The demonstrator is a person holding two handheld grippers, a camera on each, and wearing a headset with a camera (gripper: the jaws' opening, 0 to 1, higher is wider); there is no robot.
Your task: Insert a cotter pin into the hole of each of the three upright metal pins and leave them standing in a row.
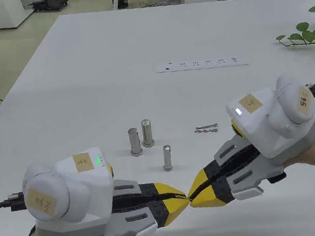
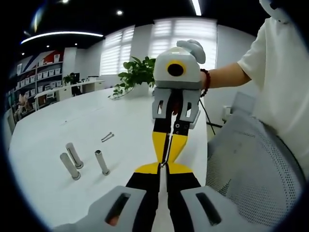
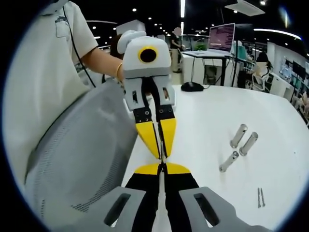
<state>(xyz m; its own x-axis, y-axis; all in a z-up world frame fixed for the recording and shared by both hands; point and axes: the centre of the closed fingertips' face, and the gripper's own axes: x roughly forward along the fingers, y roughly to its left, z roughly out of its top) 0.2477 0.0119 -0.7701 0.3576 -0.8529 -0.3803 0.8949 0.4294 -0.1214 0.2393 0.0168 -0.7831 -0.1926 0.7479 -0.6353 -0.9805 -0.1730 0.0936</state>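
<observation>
Left gripper (image 1: pixel 178 202), right gripper (image 1: pixel 199 194): jaws together, tips touching, nothing held | cotter pins (image 1: pixel 206 128) lie right of metal pins (image 1: pixel 146 132) | next: pinch one by its head, level.

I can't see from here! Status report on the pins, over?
Left gripper and right gripper shut, tips touching. Three metal pins upright. Cotter pins flat on table, untouched. Nothing blocking.

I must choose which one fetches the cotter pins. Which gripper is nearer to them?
Right. The right gripper has its body just beside the cotter pins; the left gripper is farther, toward the person's left.
</observation>
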